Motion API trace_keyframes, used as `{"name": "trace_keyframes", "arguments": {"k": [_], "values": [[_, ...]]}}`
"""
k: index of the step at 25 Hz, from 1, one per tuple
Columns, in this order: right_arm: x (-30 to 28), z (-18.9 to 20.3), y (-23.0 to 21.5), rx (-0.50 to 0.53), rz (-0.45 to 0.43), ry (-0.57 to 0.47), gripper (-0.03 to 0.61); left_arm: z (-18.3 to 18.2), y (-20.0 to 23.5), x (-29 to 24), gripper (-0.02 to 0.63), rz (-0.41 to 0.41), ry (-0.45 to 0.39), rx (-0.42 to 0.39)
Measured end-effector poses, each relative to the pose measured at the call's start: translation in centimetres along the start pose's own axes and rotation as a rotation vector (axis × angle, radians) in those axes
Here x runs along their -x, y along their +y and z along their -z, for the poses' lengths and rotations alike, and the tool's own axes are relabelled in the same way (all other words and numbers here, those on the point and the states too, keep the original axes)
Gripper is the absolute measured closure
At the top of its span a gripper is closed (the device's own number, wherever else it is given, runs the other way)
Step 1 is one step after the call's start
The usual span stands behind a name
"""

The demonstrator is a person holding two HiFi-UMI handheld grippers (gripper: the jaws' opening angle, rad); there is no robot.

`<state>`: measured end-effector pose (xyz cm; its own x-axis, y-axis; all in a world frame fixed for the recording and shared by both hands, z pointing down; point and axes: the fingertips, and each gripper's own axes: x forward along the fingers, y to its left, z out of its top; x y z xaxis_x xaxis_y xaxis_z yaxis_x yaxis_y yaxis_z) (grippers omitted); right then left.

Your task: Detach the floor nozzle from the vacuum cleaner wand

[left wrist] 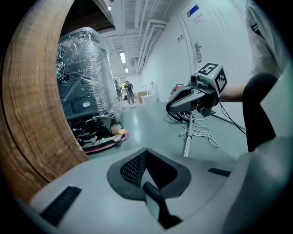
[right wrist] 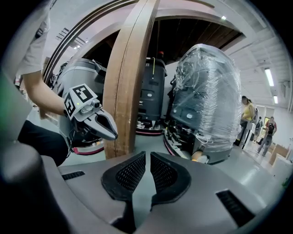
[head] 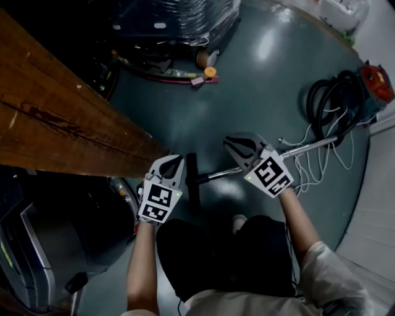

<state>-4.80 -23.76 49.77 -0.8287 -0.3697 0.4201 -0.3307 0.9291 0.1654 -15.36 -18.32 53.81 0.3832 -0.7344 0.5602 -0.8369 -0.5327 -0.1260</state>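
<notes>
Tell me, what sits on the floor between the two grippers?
In the head view, the black floor nozzle, joined to the metal wand, lies between left gripper and right gripper.

Grey-green floor [head: 265,80], glossy, with lamp glare on it. Wooden tabletop [head: 62,123] juts over the floor's left side, its grain dark-streaked. Plastic-wrapped load [head: 179,12] stands at the floor's far edge on a low base with a pink rim [head: 179,78]. Small yellow round piece [head: 210,71] lies just beside that rim's right end. Dark machine [head: 31,247] sits below the tabletop, toward the near-left corner. Left gripper view: white door [left wrist: 197,36] with lever handle [left wrist: 198,49] in the right-hand wall. A person [left wrist: 128,90] stands far down the corridor. Ceiling light strip [left wrist: 122,57] runs overhead.
</notes>
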Motion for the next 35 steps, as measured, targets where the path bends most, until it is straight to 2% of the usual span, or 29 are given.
{"name": "trace_keyframes", "arguments": {"k": [3,6,9,11,14,16,18,20,25,35], "values": [[-1.7,2.3,1.3,0.009,-0.058,0.028,0.534,1.4,-0.9,-0.9,0.615,0.054,-0.011,0.004],[-3.4,4.5,2.6,0.015,-0.135,0.045,0.459,3.0,-1.7,-1.9,0.615,0.093,-0.005,-0.018],[-4.6,6.5,4.2,0.004,-0.221,0.058,0.43,5.0,-2.6,-3.2,0.615,0.138,0.017,-0.023],[-5.4,8.7,5.6,0.038,-0.273,0.11,0.419,6.3,-3.1,-4.1,0.615,0.171,0.032,-0.013],[-6.3,13.4,7.2,0.12,-0.349,0.246,0.408,7.9,-4.3,-5.6,0.614,0.214,0.056,-0.014],[-6.6,15.8,8.1,0.118,-0.395,0.293,0.404,9.1,-5.1,-6.3,0.61,0.249,0.086,-0.042],[-6.9,17.3,8.8,0.091,-0.418,0.302,0.403,10.4,-5.9,-6.8,0.572,0.291,0.124,-0.077],[-7.2,18.5,9.4,0.092,-0.432,0.313,0.403,11.5,-6.4,-7.3,0.568,0.324,0.152,-0.097],[-8.1,21.0,10.5,0.162,-0.48,0.369,0.403,12.9,-7.8,-8.4,0.537,0.405,0.172,-0.061],[-8.3,23.5,12.5,0.256,-0.561,0.447,0.402,17.3,-10.3,-10.0,0.445,0.481,0.27,-0.139]]}}
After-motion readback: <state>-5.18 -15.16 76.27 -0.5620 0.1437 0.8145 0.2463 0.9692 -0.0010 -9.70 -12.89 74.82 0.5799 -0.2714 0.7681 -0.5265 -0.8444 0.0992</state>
